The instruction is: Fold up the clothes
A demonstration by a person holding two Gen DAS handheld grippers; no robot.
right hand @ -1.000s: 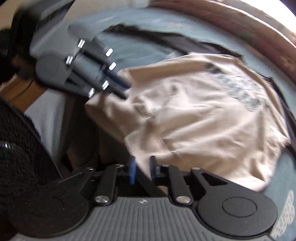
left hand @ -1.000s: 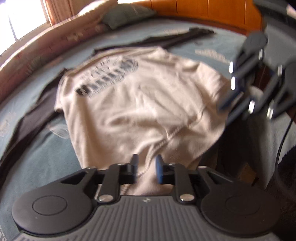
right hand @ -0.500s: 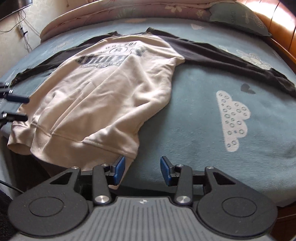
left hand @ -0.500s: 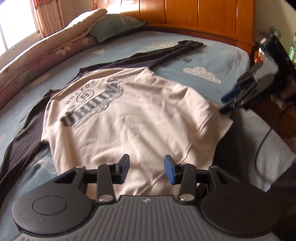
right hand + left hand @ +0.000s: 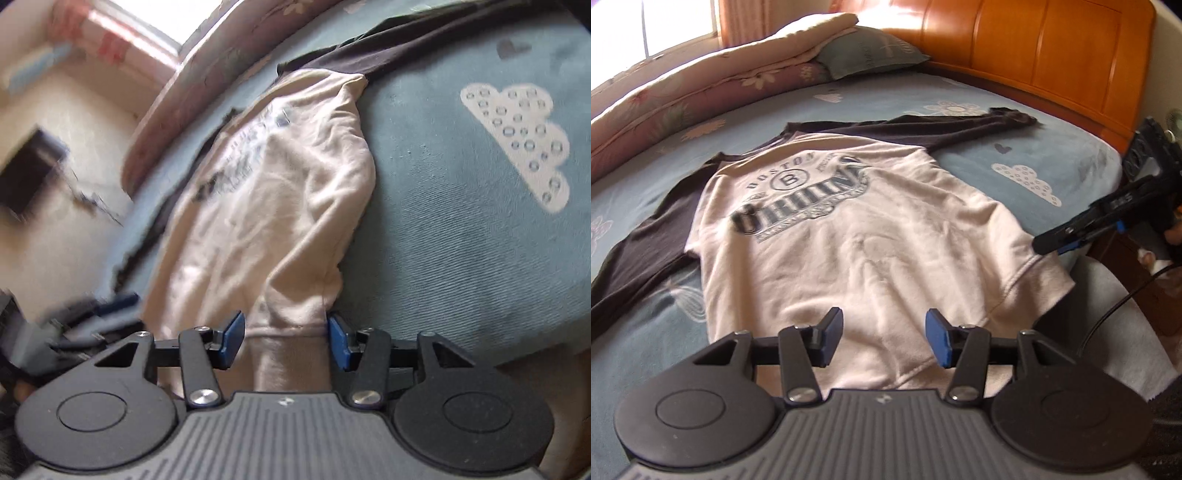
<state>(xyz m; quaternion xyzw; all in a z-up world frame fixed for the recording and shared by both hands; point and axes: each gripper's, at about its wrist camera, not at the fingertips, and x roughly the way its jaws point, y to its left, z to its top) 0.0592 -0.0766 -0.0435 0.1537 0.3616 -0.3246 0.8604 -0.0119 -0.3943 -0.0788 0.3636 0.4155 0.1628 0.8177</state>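
Sweatshirt (image 5: 857, 236) flat on blue bed (image 5: 1052, 155), pillow (image 5: 871, 55) and headboard (image 5: 1034, 48) beyond, left gripper (image 5: 882, 339) opening over hem, gripping nothing, right gripper (image 5: 284, 341) opening astride the hem corner, unpinched.

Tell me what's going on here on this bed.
A person holds a gripper in each hand over a cream sweatshirt with dark sleeves, spread front-up on a blue bed. The left gripper and right gripper are both at its hem with jaws opening, neither gripping it. No fold is made yet.

cream sweatshirt (image 5: 857, 236) with dark sleeves and grey print, on a blue bedsheet (image 5: 1052, 155) with white clouds
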